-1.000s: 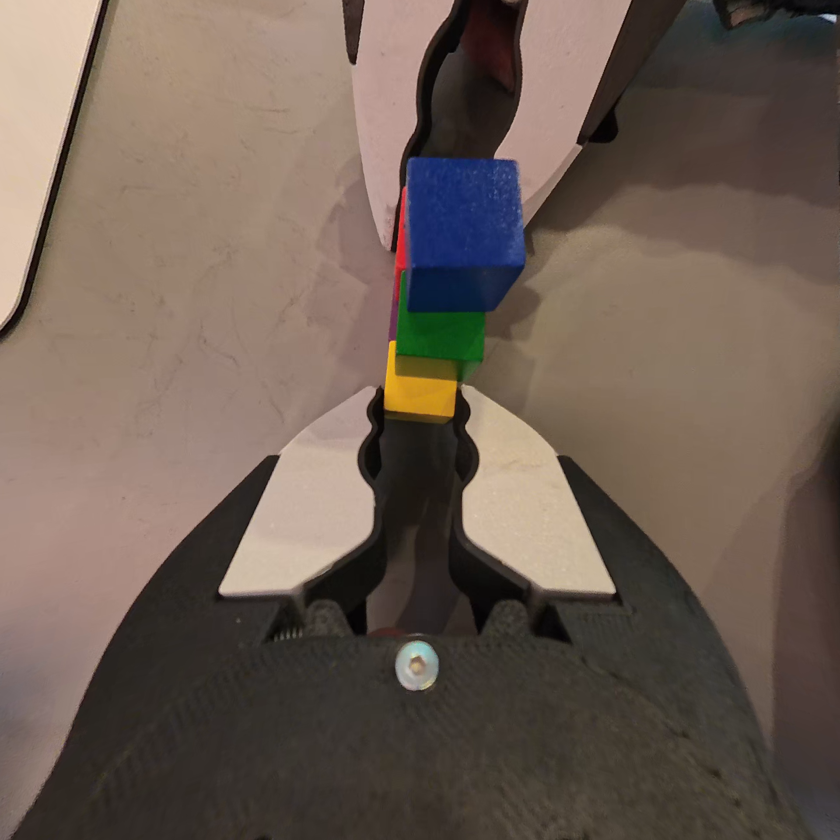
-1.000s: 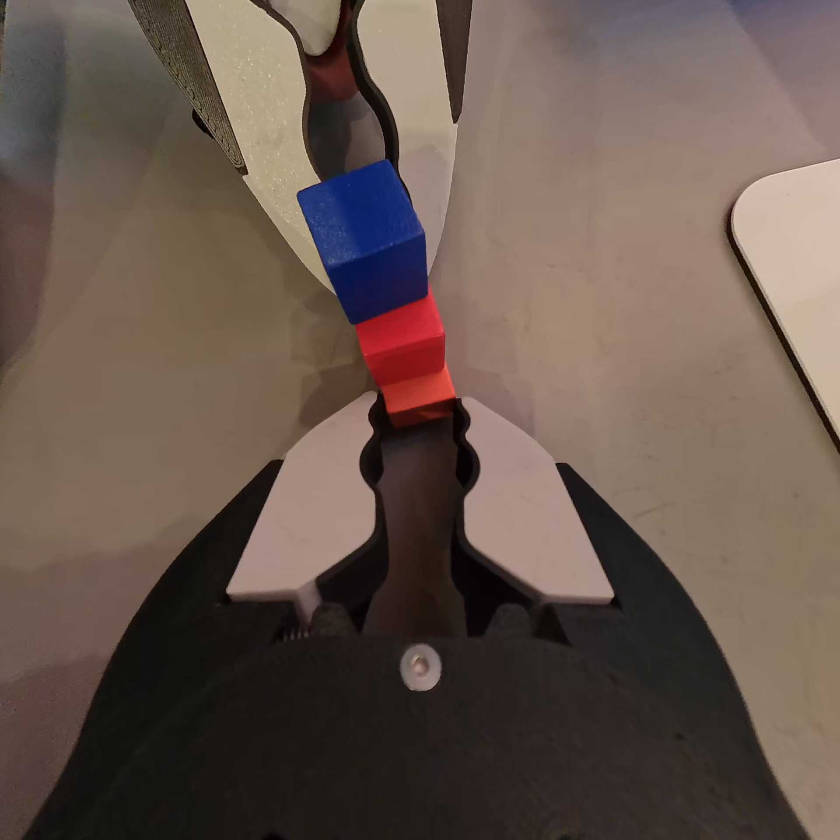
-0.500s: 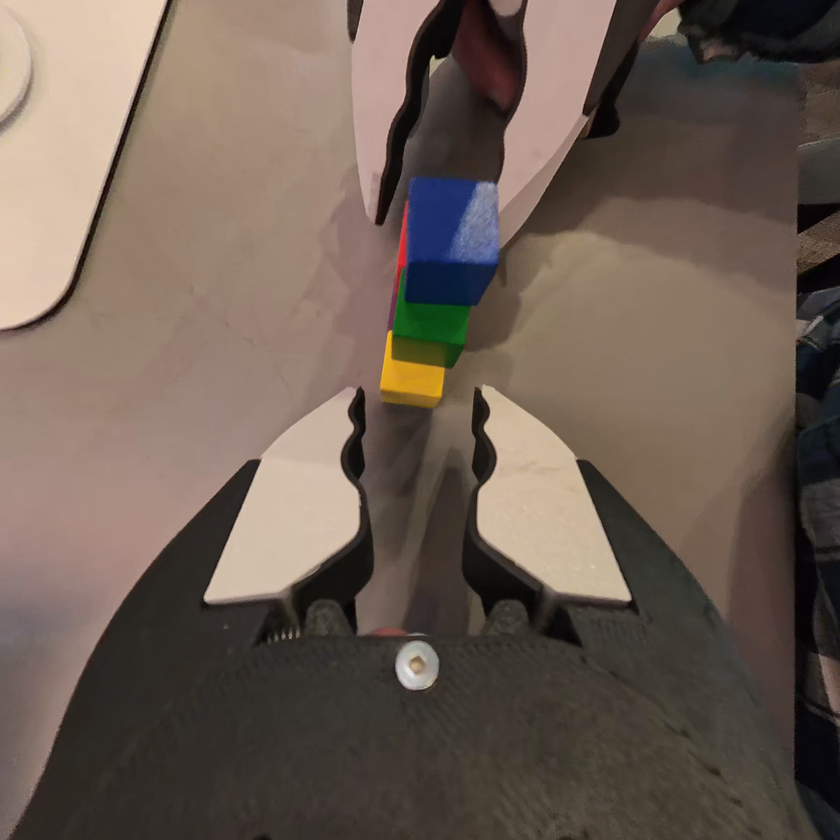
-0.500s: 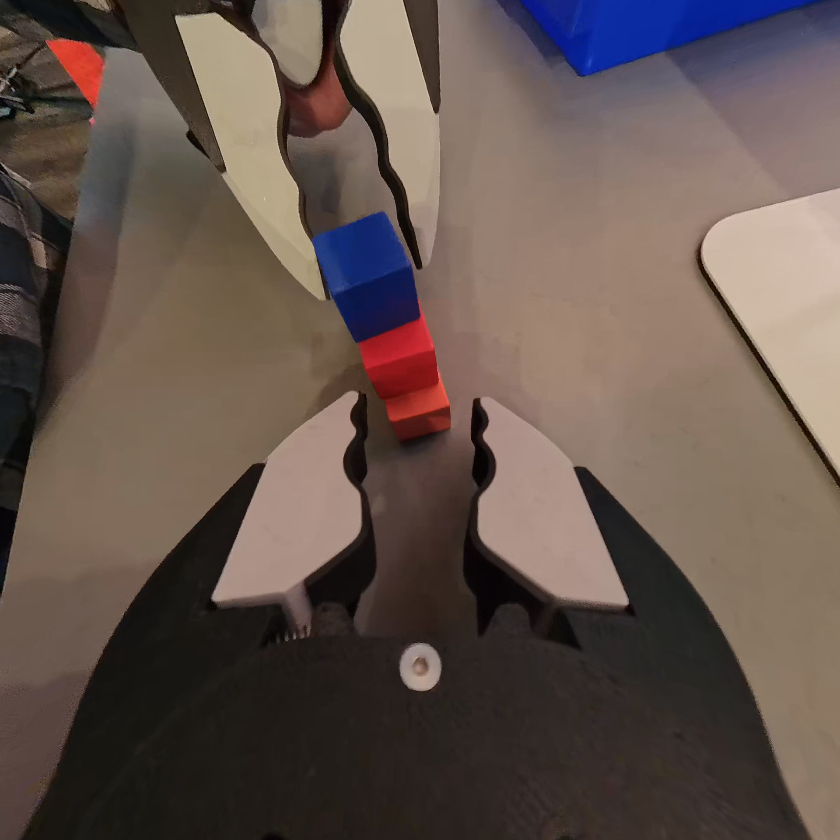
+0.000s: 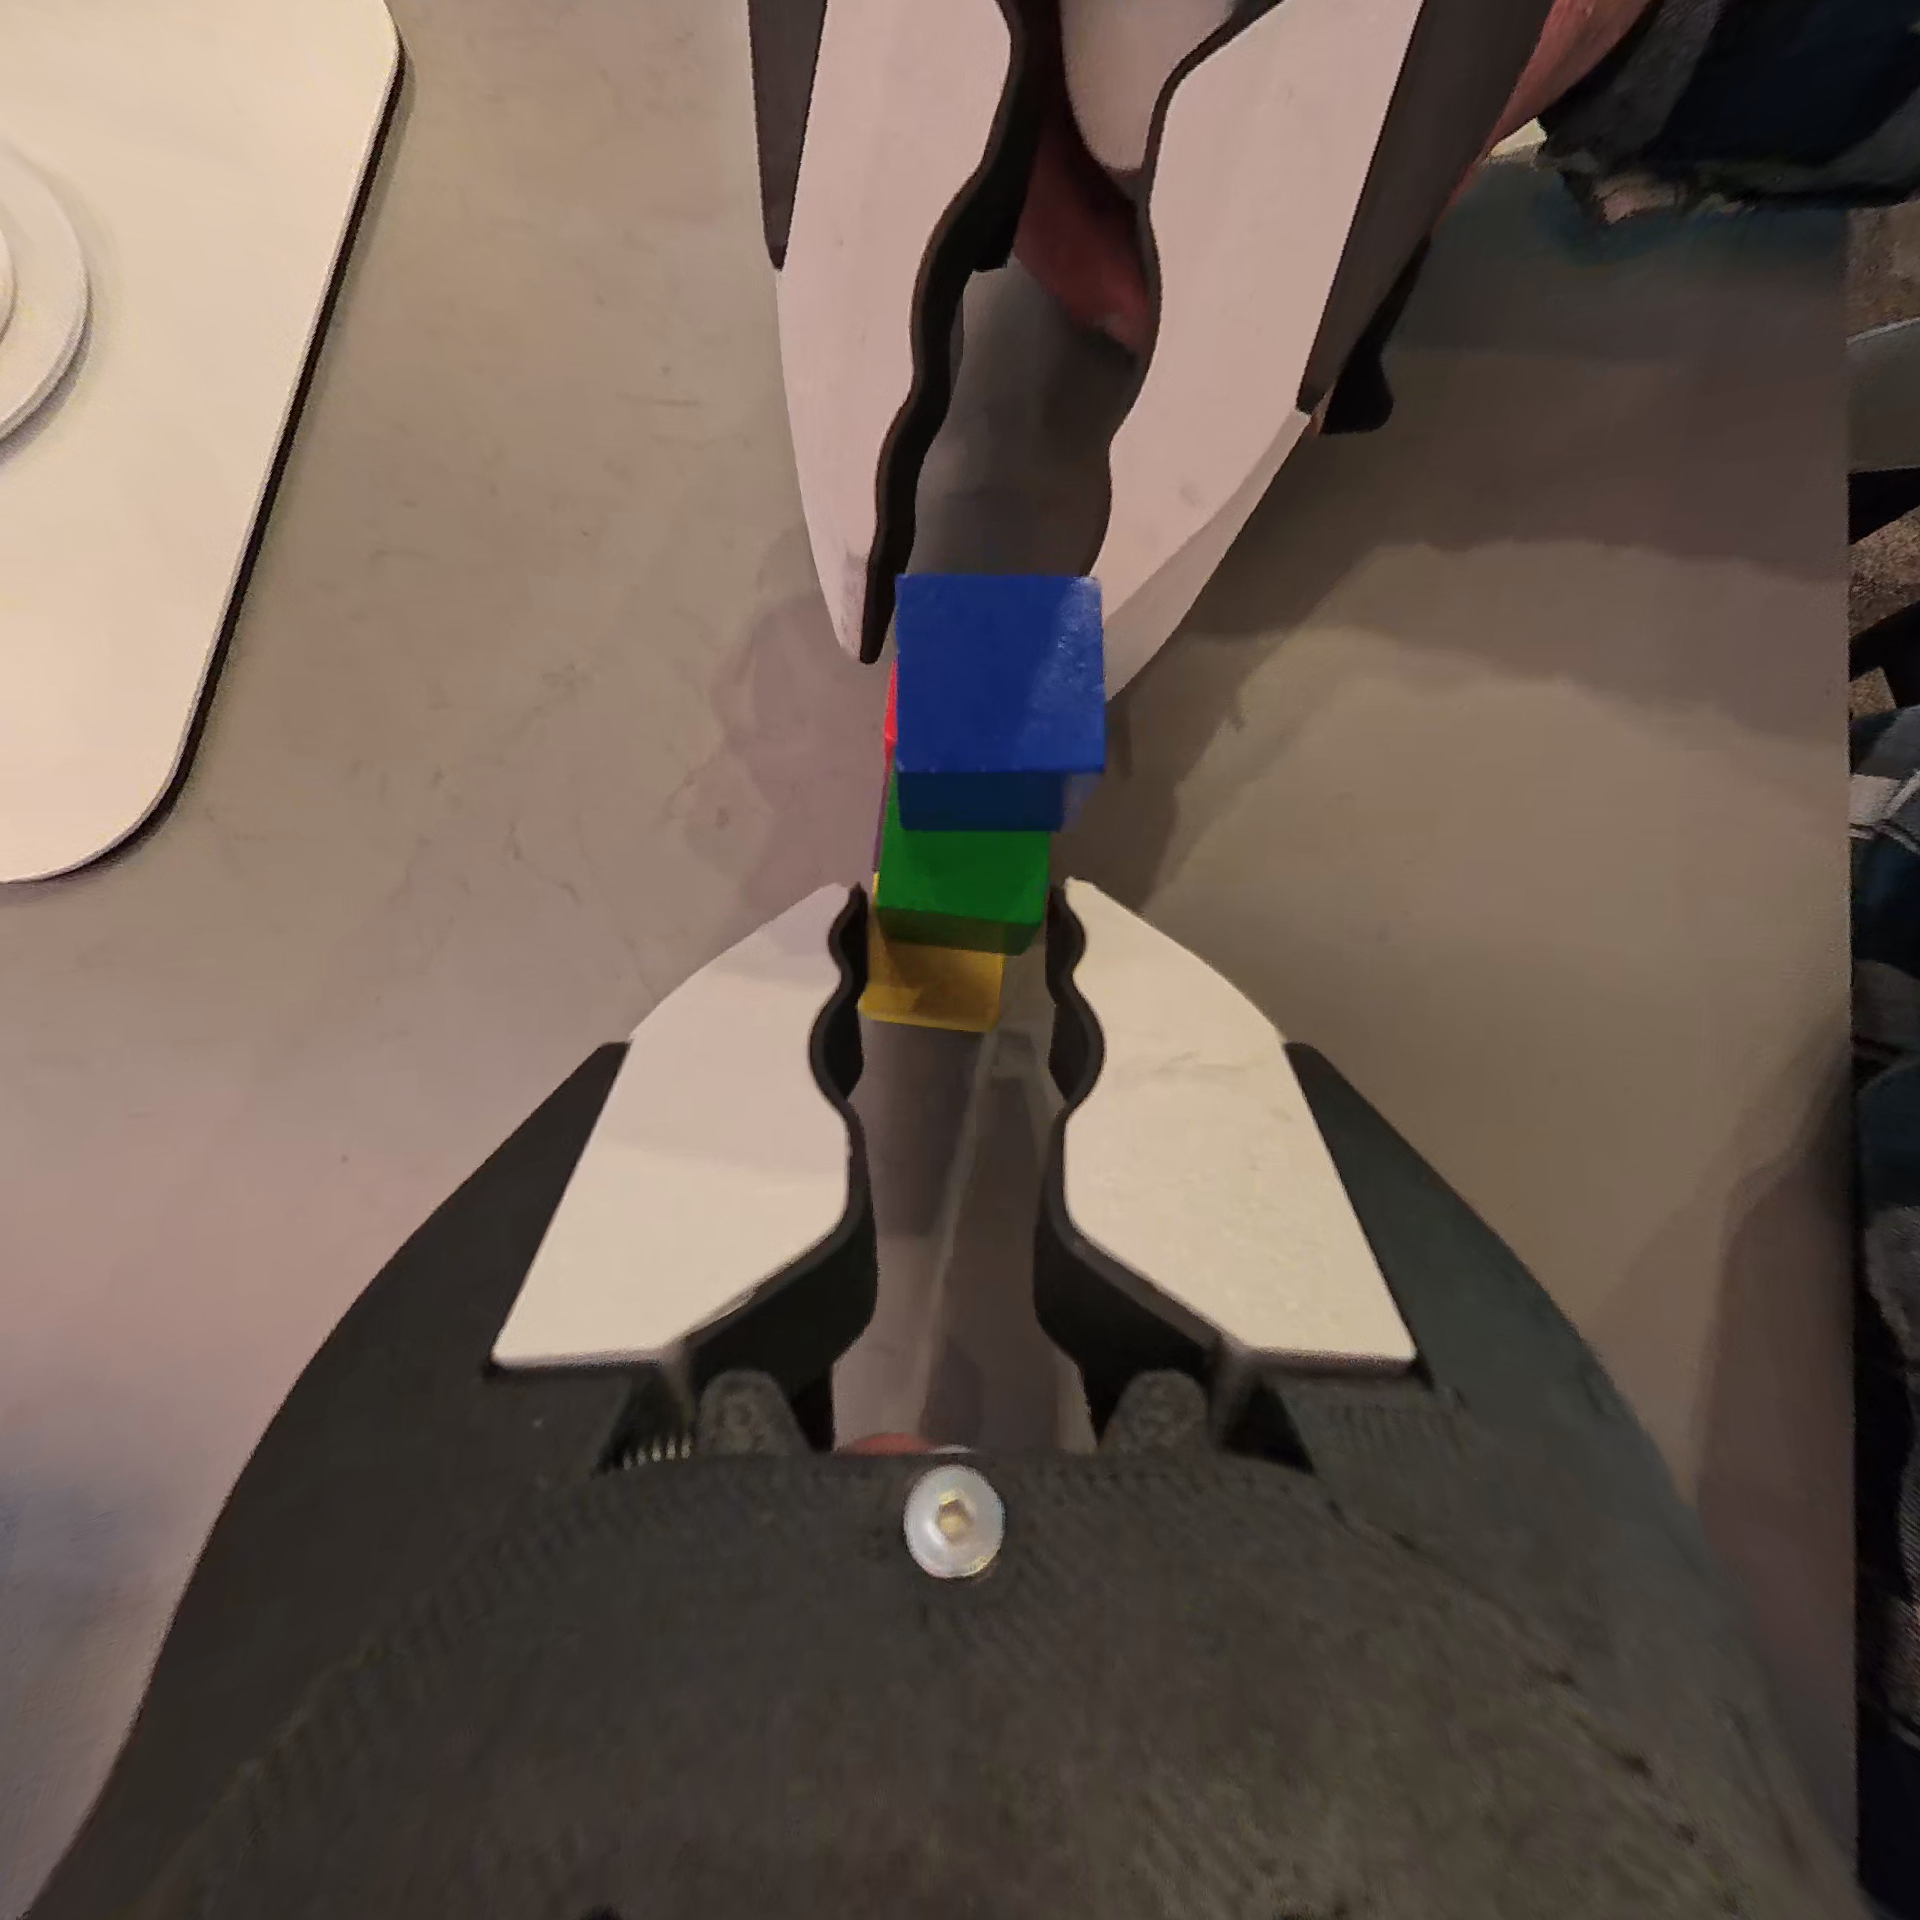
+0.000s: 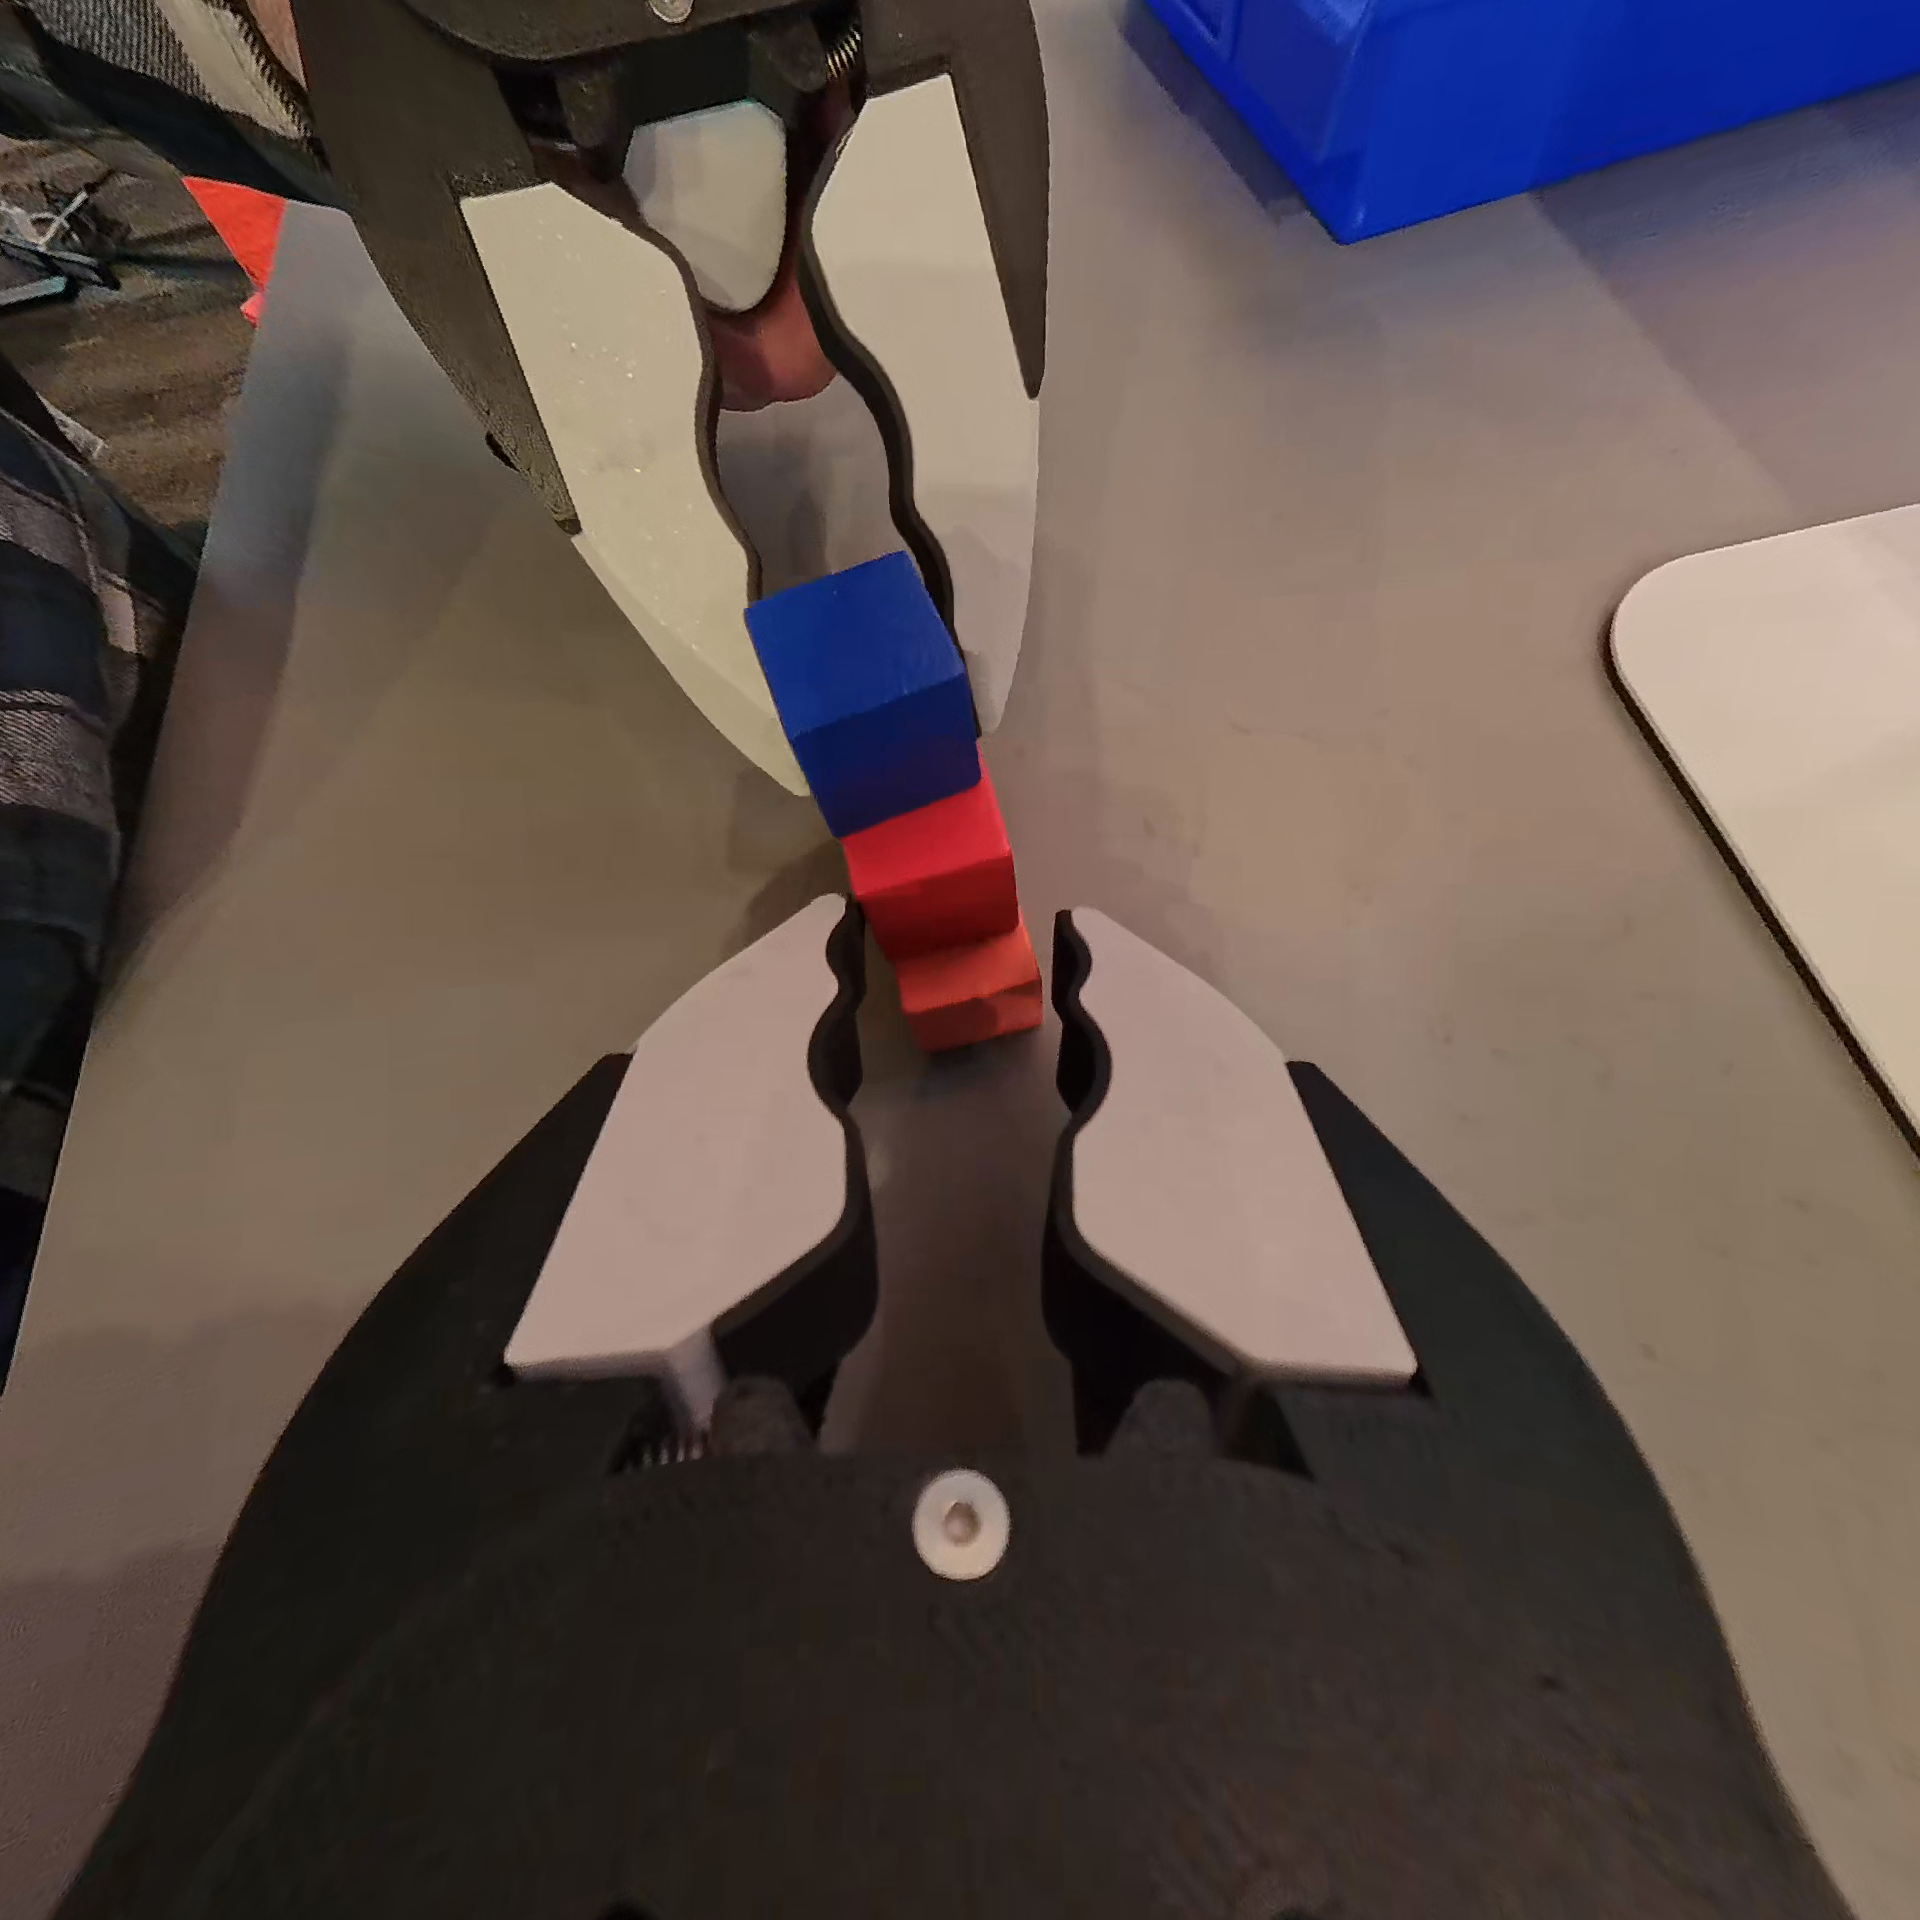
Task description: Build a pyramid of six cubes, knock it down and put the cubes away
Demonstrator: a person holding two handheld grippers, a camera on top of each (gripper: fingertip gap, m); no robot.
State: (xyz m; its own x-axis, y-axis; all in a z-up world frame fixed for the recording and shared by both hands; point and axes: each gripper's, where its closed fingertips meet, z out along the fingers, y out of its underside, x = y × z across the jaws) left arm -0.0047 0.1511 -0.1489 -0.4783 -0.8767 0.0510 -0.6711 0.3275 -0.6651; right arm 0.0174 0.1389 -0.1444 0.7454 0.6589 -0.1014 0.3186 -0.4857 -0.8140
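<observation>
Blue-painted and wooden, the top cube point(image 5: 992, 675) caps a finished pyramid standing on the grey desk point(image 5: 520, 623). Seen end-on from the left, a green wooden cube point(image 5: 961, 868) sits under it and a yellow wooden cube point(image 5: 935, 987) lies at the base. The left gripper point(image 5: 954, 940) straddles that yellow end, jaws parted with a sliver of desk showing on one side, so it looks released rather than clamped. From the far end, a red wooden cube point(image 6: 925, 873) sits under the blue one and an orange-red wooden cube point(image 6: 971, 992) lies lowest. The right gripper point(image 6: 956, 961) brackets it, released, with clear gaps both sides. To the right of the pyramid stands a blue plastic bin point(image 6: 1507, 104).

Building seems done; I judge the knock-down comes next, calling for a sideways sweep kept short so the cubes stay on the desk.
</observation>
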